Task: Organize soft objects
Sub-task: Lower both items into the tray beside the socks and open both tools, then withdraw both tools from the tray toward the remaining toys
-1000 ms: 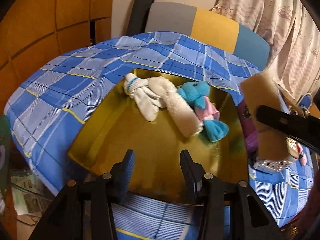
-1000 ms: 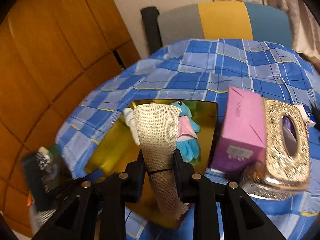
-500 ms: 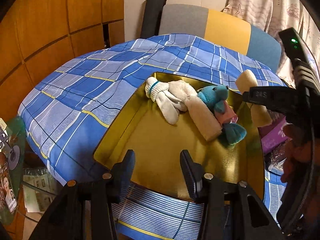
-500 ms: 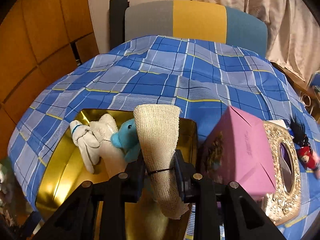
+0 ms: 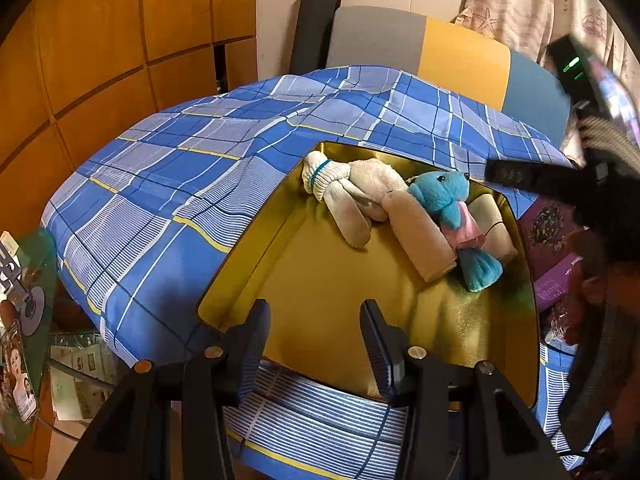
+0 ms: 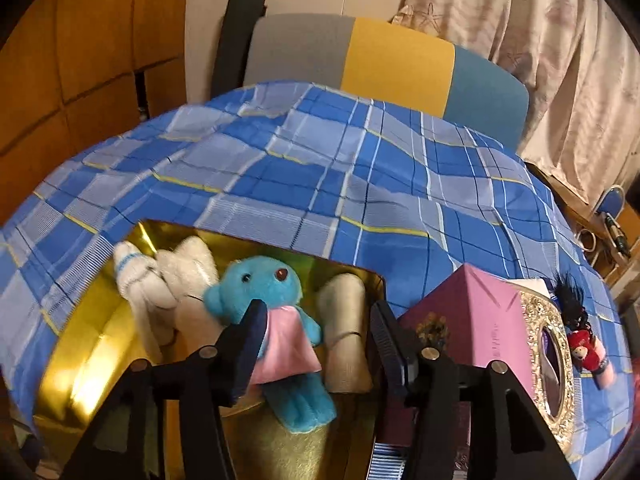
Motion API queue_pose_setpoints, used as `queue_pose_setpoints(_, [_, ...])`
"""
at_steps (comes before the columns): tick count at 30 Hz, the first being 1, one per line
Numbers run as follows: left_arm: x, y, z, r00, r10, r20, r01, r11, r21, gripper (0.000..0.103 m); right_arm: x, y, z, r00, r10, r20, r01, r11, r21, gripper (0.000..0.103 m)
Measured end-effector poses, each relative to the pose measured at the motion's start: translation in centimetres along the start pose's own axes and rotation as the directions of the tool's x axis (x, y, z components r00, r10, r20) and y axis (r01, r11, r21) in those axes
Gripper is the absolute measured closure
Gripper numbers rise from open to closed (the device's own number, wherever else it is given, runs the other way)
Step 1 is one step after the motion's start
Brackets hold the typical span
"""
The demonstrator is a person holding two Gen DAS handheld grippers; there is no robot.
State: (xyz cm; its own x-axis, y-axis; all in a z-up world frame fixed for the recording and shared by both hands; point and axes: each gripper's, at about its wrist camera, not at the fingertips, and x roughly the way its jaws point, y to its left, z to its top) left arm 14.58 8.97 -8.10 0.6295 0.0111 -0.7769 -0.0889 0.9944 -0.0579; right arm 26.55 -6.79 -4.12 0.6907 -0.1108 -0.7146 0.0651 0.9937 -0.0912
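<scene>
Right gripper (image 6: 316,326) jaws opening, empty; gold tray (image 6: 72,360) holds four soft items.

I see orange-brown wood panelled wall (image 5: 100,40) at left, a grey, yellow and blue chair back (image 6: 384,60) at the far side, and beige printed curtains (image 6: 540,40) at right.

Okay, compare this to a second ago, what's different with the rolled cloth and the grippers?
The right gripper carried the beige rolled cloth over the gold tray and let it go; its jaws are opening, and the roll now lies in the tray beside the blue teddy. The left gripper stayed open and empty. The white sock bundle kept its place in the tray.
</scene>
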Motion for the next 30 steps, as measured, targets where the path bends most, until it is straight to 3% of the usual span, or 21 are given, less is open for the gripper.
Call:
queue_pose_setpoints(7, [0.3,-0.3,-0.5,0.999,-0.047,-0.012,0.047,0.999,-0.012,0.056,-6.5,-3.6,0.9,0.985,0.112,0.132,-0.124,0.988,0.092,0.04])
queue_pose_setpoints(17, [-0.2,-2.5,-1.3,0.998,-0.059,-0.001,0.059,0.997,0.053,0.056,-13.0,-10.9,-2.7,0.971,0.087,0.222,-0.128,0.976,0.177,0.038])
queue_pose_setpoints(24, [-1.2,-5.1,-2.4,0.994,-0.106,-0.005,0.106,0.987,0.124,0.056,-14.5,-17.2,-7.1,0.985,0.009,0.175,-0.054,0.966,0.255,0.037])
queue_pose_setpoints(30, [-2.2,-8.1,-4.6,0.979,-0.203,-0.033,0.205,0.957,0.203,0.056,-13.5,-23.5,-12.0,0.997,-0.062,0.051,0.041,0.939,0.341,0.036])
